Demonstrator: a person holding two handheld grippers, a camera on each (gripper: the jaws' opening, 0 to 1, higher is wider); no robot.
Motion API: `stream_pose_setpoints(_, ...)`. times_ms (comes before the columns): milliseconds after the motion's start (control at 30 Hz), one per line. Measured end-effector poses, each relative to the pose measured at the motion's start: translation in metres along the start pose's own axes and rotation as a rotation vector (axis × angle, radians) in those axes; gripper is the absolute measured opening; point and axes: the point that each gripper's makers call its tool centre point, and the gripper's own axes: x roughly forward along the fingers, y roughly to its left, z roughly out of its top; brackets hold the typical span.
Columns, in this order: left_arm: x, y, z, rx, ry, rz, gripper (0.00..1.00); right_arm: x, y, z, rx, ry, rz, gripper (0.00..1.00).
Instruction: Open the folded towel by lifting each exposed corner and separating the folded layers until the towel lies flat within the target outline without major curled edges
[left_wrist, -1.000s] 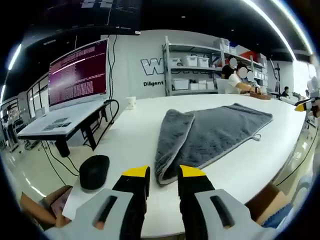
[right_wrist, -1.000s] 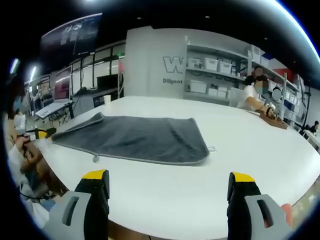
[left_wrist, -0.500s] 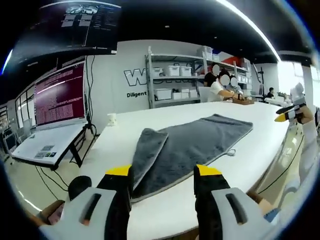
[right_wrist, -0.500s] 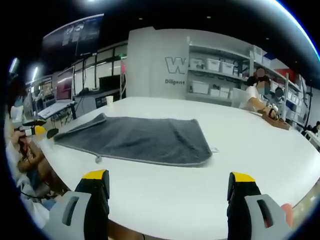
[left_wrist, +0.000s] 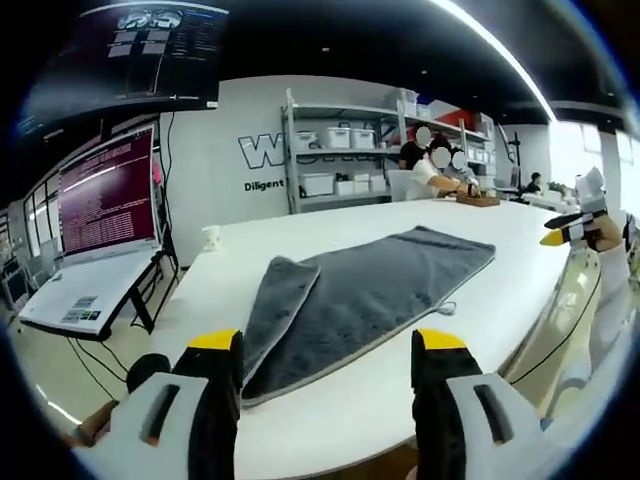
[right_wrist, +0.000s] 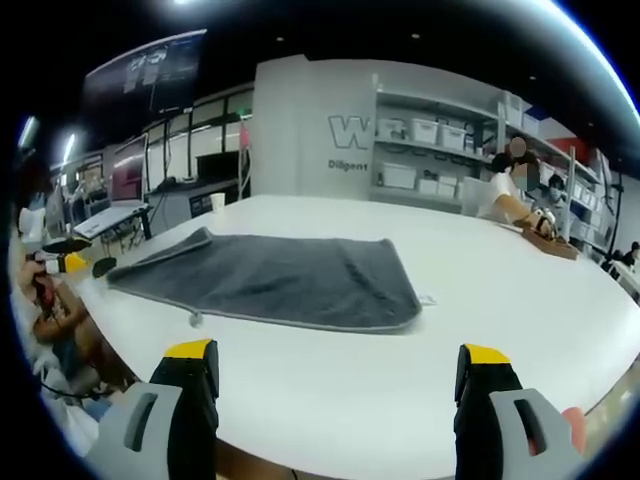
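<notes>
Left gripper view: my left tool (left_wrist: 329, 345) hangs over the near edge of the white desk (left_wrist: 400, 400), its two yellow-tipped jaws spread wide with nothing between them and touching nothing.
Left tool and towel: the grey towel (left_wrist: 360, 290) lies just ahead of the jaws, apart from them; its near left part is folded over in a narrow flap.
Right gripper view: my right tool (right_wrist: 337, 365) is also held wide apart, empty, above the desk (right_wrist: 480, 300) edge.
Right tool and towel: the towel (right_wrist: 280, 280) lies flat on the desk well ahead of the jaws, stretched across the view, with a small loop at its near edge.
Other tool seen: in the left gripper view my right tool (left_wrist: 575, 228) shows at the far right, beyond the desk edge; in the right gripper view my left tool (right_wrist: 55, 262) shows at the far left.
Surroundings: a monitor (left_wrist: 105, 195) glows beside the desk, shelving (left_wrist: 350, 150) stands against the back wall, and people (left_wrist: 435, 170) sit at the desk's far end.
</notes>
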Motion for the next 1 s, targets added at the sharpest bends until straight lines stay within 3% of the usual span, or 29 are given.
stream_pose_setpoints(100,0.000,-0.002,-0.002,-0.005,0.017,0.007,0.82,0.001,0.000,-0.001,-0.002,0.005,0.001,0.99)
stream_pose_setpoints(467,0.010,-0.008,-0.010,0.025,0.066,-0.015,0.95,0.001,-0.002,-0.001,0.004,0.006,0.002,0.99)
stream_pose_setpoints(1000,0.018,-0.015,-0.025,0.023,0.097,-0.052,0.99,0.000,0.001,-0.001,-0.002,0.004,-0.002,0.99)
